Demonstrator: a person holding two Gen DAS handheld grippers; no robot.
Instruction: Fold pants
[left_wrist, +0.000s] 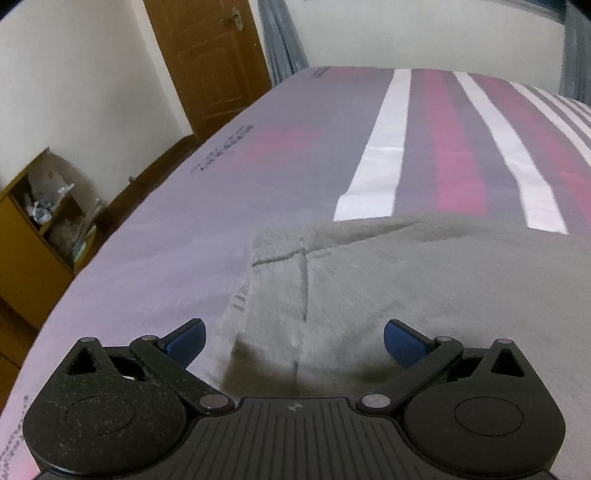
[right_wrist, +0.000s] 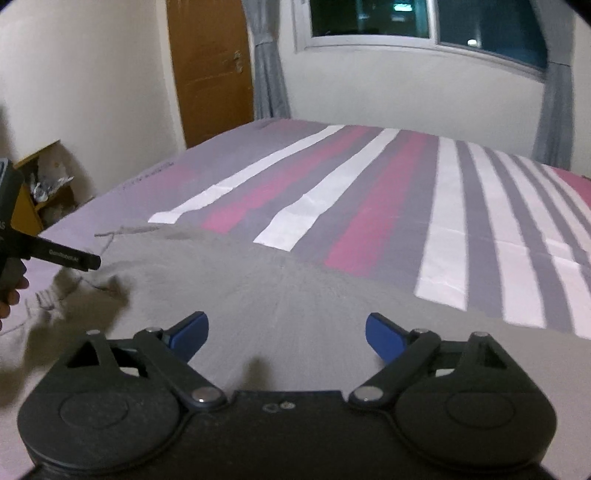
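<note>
Grey pants (left_wrist: 406, 280) lie spread on the striped bed (left_wrist: 184, 229). L gripper (left_wrist: 294, 338) & R gripper (right_wrist: 287, 334) hover over the fabric, jaws wide apart, nothing clamped. Pics blurred; L hand's fingers (right_wrist: 11, 291) at R-view edge

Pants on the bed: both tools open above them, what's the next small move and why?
Probably lower both tools onto the near edge of the gray pants and close. The left tool and right tool both hang open over the fabric with nothing between their pads, and the pants lie unfolded on the striped bed.
</note>
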